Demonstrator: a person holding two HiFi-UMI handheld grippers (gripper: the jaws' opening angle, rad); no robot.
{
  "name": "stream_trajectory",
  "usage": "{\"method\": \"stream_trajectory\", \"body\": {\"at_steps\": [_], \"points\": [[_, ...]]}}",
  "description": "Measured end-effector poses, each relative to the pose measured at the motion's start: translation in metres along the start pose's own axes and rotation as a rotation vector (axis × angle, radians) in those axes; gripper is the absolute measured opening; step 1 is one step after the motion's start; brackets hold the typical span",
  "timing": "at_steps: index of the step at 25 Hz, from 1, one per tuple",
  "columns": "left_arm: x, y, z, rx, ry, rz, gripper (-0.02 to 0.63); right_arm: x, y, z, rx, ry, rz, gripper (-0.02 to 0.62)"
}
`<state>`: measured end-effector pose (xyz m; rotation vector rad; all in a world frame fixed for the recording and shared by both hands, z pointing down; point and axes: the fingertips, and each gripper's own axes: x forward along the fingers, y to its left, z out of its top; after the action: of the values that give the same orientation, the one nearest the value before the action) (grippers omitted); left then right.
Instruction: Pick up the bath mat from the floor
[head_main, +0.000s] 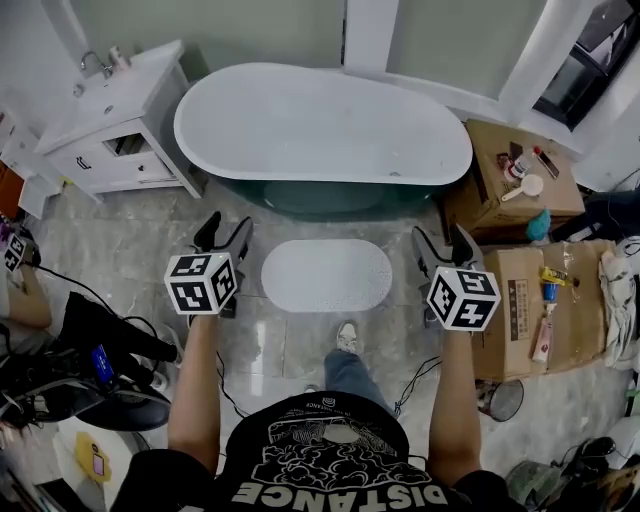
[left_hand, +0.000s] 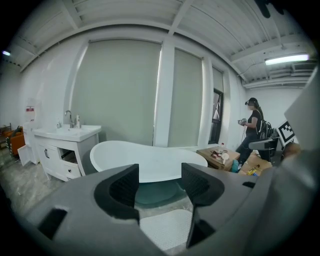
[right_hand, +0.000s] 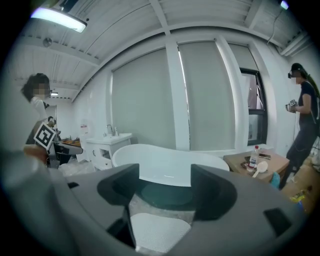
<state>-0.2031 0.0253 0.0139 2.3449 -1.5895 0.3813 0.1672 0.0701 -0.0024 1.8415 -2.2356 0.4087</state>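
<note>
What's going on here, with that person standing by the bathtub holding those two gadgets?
A person stands facing the bathtub with a two-jaw gripper in each hand. The white bath mat lies flat on the floor in front of the tub, untouched. The left gripper and right gripper are held to either side of it, jaws apart and empty. The pickup has not yet begun.

My head view looks steeply down on the bathtub (head_main: 320, 125) and bath mat (head_main: 327, 275), while both gripper views face that same tub from low, seemingly closer in.
</note>
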Motion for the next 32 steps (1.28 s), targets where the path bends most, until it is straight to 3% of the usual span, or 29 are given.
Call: {"method": "stream_trajectory", "body": {"at_steps": [8,16,24,32], "points": [[0.070,0.003,0.015,-0.012,0.041,0.060,0.273,0.075,-0.050,0.004,0.008,0.057,0.045,0.313],[0.118,-0.010,0.005,-0.014,0.085,0.088,0.273,0.127,-0.088,-0.010,0.018,0.101,0.084,0.314],[0.134,0.021,-0.010,-0.036,0.126,0.110,0.273,0.157,-0.085,-0.015,0.024,0.137,0.083,0.318],[0.158,0.047,-0.041,-0.046,0.161,0.069,0.275,0.173,-0.083,-0.041,0.030,0.204,0.069,0.328]]}}
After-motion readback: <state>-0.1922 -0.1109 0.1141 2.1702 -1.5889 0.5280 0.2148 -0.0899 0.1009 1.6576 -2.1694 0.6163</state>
